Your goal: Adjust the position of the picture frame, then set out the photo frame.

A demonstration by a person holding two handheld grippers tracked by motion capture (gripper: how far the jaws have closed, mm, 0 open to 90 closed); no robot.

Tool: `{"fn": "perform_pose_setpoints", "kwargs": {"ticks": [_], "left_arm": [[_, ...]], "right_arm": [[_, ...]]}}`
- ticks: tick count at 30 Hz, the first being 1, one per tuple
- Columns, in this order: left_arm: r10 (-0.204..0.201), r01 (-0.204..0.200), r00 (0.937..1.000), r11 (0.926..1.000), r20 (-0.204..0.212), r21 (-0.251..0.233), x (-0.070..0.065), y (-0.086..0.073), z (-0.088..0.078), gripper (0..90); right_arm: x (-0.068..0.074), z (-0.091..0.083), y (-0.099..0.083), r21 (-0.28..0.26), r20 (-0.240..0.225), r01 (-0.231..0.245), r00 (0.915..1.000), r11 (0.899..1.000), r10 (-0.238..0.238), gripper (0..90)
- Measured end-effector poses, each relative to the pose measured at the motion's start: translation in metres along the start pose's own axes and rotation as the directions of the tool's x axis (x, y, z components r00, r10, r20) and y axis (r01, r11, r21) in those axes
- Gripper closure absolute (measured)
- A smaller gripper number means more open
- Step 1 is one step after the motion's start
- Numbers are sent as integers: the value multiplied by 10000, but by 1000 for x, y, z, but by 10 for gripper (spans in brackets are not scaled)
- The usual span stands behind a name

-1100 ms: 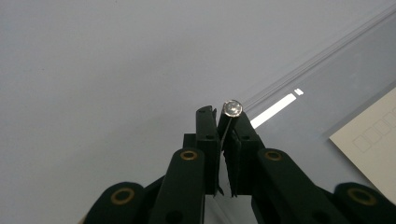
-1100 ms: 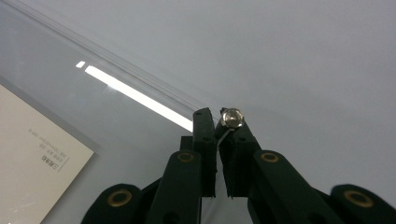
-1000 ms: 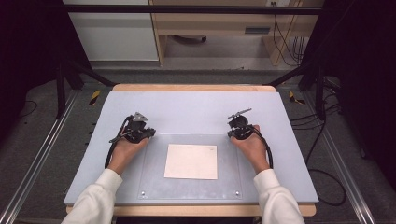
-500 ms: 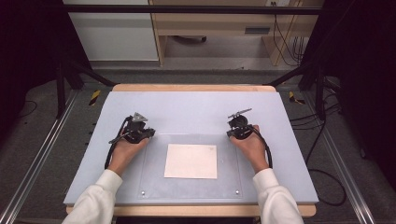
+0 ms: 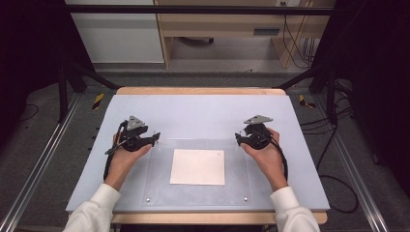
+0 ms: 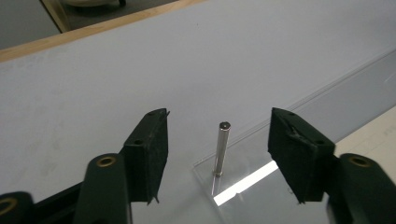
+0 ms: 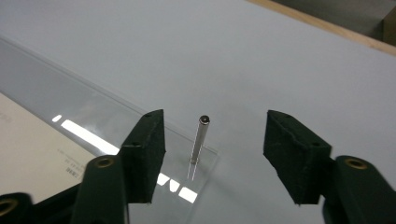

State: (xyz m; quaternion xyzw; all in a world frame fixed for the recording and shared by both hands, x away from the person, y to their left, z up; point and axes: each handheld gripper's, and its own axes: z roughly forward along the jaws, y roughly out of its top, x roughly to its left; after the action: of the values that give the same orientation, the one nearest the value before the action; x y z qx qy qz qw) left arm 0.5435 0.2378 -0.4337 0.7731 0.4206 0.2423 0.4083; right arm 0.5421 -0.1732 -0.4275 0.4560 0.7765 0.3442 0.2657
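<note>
Straddling the two far corner pins of a clear acrylic sheet (image 5: 159, 169), both grippers have just been opening, and each now stands spread with a pin between its jaws, touching neither pad. In the left gripper view the left metal pin (image 6: 221, 148) rises upright from the sheet's corner, midway between the black pads. The right gripper view shows the same: the right metal pin (image 7: 200, 140) stands free in the gap. From the high view the left gripper (image 5: 153, 138) sits at about nine o'clock of the cream paper sheet (image 5: 197, 166), the right gripper (image 5: 238, 137) at about two o'clock. The paper lies flat under the acrylic at the middle of the pale blue table (image 5: 203, 113), with two more fasteners at the sheet's near corners, toward six o'clock.

The step in hand looks like a release of the far pins, or a pause just before taking them. If the sheet is to be lifted, each gripper must close squarely on its pin, low on the shaft, and both hands must rise together so the sheet stays level and the paper does not slide.
</note>
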Motion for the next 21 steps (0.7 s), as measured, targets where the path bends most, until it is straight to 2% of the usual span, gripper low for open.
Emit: {"fn": "perform_pose_setpoints", "kwargs": {"ticks": [2, 3, 7, 11, 12, 15, 16, 17, 19, 20, 21], "left_arm": [[7, -7, 10000, 10000, -65, -64, -1, 0, -1, 271], [-150, 148, 9998, 9998, -108, -145, -2, -1, -3, 235], [-302, 302, 9995, 9990, 20, -326, -3, -2, -6, 145], [-47, 50, 10000, 9992, 87, -393, -6, -2, -8, 82], [24, -19, 9999, 9990, 118, -438, -7, -3, -8, 82], [140, -137, 9999, 9993, 80, -352, -9, -2, -9, 82], [392, -398, 9990, 9988, -201, -293, -11, -1, -9, 90], [472, -482, 9984, 9983, -310, -328, -12, 0, -9, 119], [480, -496, 9982, 9978, -362, -444, -14, 1, -9, 147], [492, -512, 9979, 9975, -425, -484, -15, 1, -9, 160], [421, -442, 9981, 9979, -457, -463, -16, 1, -10, 190]], "right_arm": [[2, -2, -2, -307, 128, -25, 9999, 9995, 29, 307], [3, -3, -2, -431, 216, -41, 9998, 9991, 50, 279], [7, -5, -3, -667, 271, -13, 9996, 9978, 31, 218], [13, -7, -3, -891, 191, -66, 9998, 9960, 84, 174], [15, -6, -3, -910, 233, 113, 9997, 9958, -92, 178], [17, -2, -4, -706, 204, 298, 9994, 9971, -284, 226], [16, -1, -4, -666, 283, 277, 9993, 9974, -259, 274], [16, 0, -5, -682, 345, 296, 9990, 9972, -273, 343], [14, 3, -4, -725, 526, 193, 9985, 9972, -155, 399], [14, 4, -4, -774, 575, 205, 9982, 9968, -161, 482], [14, 5, -5, -878, 659, 246, 9976, 9958, -188, 503]]}}
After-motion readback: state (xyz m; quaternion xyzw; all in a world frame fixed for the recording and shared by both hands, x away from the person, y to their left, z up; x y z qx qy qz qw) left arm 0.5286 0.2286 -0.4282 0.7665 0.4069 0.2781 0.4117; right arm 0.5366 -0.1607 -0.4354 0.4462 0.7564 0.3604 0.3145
